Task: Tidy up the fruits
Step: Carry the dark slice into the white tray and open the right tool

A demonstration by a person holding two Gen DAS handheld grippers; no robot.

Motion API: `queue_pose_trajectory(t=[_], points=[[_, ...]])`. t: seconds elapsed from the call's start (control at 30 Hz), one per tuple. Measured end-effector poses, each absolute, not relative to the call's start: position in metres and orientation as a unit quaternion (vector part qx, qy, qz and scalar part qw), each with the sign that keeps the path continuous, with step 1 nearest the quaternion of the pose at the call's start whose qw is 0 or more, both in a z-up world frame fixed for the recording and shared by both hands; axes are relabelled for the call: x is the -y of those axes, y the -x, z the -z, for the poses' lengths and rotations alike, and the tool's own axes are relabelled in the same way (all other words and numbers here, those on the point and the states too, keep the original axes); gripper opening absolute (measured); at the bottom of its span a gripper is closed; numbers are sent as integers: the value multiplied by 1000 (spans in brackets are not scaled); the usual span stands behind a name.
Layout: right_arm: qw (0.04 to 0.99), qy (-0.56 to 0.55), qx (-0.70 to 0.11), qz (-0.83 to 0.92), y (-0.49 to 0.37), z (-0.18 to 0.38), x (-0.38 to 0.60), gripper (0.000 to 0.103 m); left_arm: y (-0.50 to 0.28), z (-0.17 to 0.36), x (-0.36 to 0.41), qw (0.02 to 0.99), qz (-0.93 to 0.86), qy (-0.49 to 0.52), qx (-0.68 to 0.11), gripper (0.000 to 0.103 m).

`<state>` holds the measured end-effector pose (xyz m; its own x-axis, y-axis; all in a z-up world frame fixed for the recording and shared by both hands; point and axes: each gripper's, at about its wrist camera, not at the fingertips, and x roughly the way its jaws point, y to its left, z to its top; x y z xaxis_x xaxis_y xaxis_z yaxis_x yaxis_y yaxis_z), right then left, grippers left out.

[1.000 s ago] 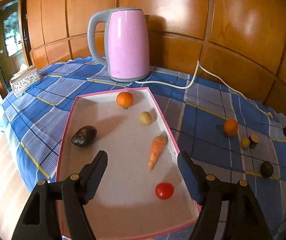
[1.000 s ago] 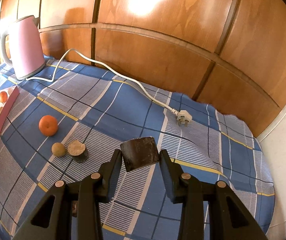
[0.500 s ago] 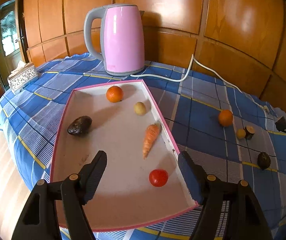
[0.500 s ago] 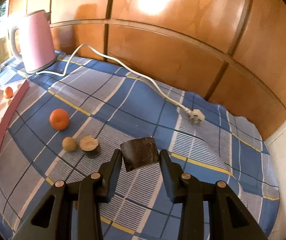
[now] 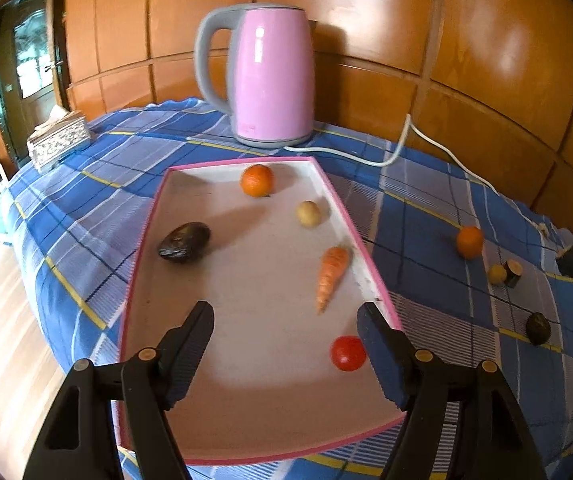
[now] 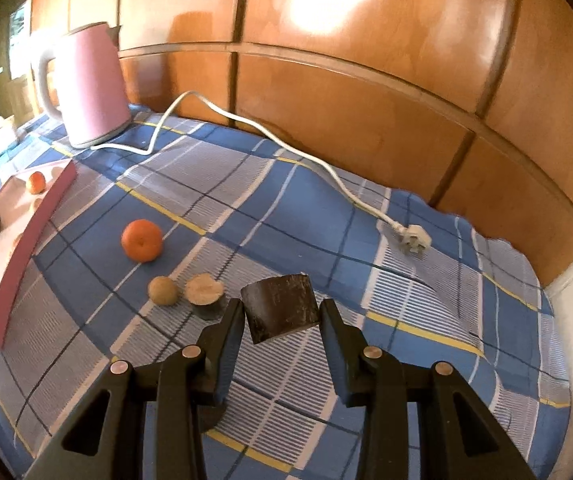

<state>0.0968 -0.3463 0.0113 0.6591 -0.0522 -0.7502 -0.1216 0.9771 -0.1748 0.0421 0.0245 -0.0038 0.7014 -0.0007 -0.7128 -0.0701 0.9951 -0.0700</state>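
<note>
My right gripper (image 6: pixel 281 312) is shut on a dark brown fruit chunk (image 6: pixel 280 306) and holds it above the checked cloth. To its left on the cloth lie an orange (image 6: pixel 141 239), a small tan fruit (image 6: pixel 162 290) and a cut dark piece (image 6: pixel 205 290). My left gripper (image 5: pixel 285 316) is open and empty over the pink-rimmed tray (image 5: pixel 142 236). The tray holds an orange (image 5: pixel 257 180), a pale round fruit (image 5: pixel 308 213), an avocado (image 5: pixel 184 241), a carrot (image 5: pixel 331 272) and a tomato (image 5: pixel 347 353).
A pink kettle (image 5: pixel 264 76) stands behind the tray, its white cord (image 6: pixel 278 144) running to a plug (image 6: pixel 414 239). A tissue box (image 5: pixel 58 140) sits far left. A dark avocado (image 5: pixel 537 328) lies on the cloth right of the tray. Wooden panels back the table.
The left gripper has pulled back and risen a little, so the tray looks farther. The right gripper has swung left with the chunk still in it, bringing the orange and kettle closer.
</note>
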Motion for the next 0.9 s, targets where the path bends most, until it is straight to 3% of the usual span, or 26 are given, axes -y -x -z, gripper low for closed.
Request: queue_pose_trajectory(t=[0.33, 0.9], points=[[907, 117, -399, -64, -88, -21, 307, 39, -37, 8, -62, 924, -46, 62, -375, 75], [876, 48, -419, -234, -110, -9, 128, 39, -26, -3, -109, 931, -79, 121, -334, 75]])
